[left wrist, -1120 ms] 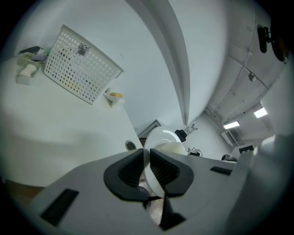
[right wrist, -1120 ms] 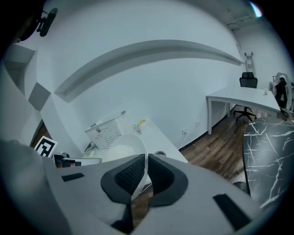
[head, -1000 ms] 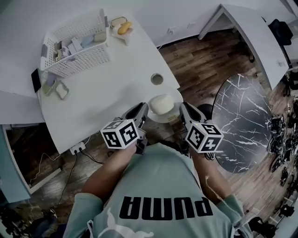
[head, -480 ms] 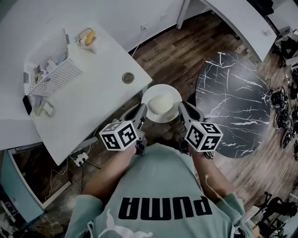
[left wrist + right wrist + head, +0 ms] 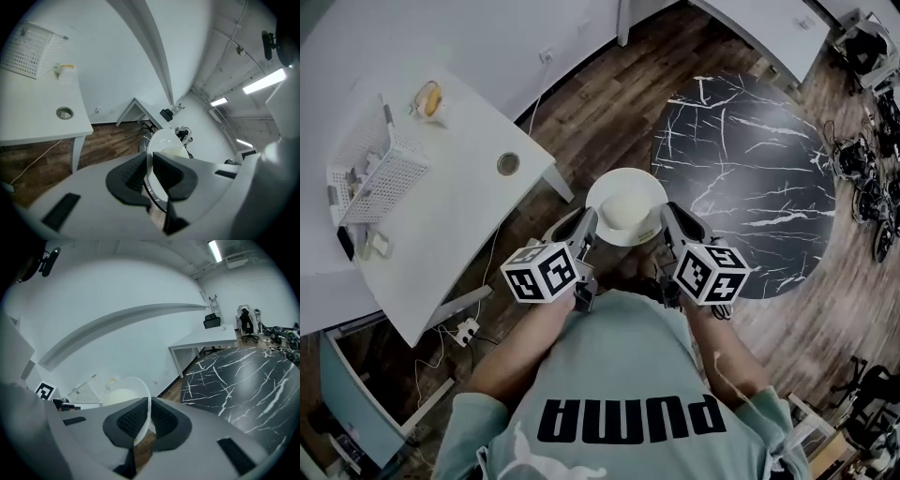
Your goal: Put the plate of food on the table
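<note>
Head view looks down on both forearms reaching forward from the person's chest, side by side and roughly parallel, with the left gripper (image 5: 585, 225) and right gripper (image 5: 669, 222) meeting opposite edges of a white plate (image 5: 602, 187). The plate is carried level in the air over the wooden floor (image 5: 581, 112). It lies between the white counter (image 5: 450, 206) on the left and the round black marbled counter (image 5: 759, 169) on the right, and rests on neither. A pale mound of food (image 5: 625, 208) sits in the middle of the plate.

Left gripper view shows the left gripper (image 5: 150, 169) with its jaws nearly together, pinching the thin rim of the plate (image 5: 159, 138), with the food (image 5: 177, 151) just beyond.

Right gripper view shows the same grip: the right gripper (image 5: 149, 417) has its jaws clamped on the plate's (image 5: 143, 385) rim, which stands up between the ribbed pads. The food (image 5: 119, 397) lies to the left and the marbled counter (image 5: 239, 380) spreads out to the right.

On the white counter a white perforated basket (image 5: 366, 169) stands well apart from the plate.
</note>
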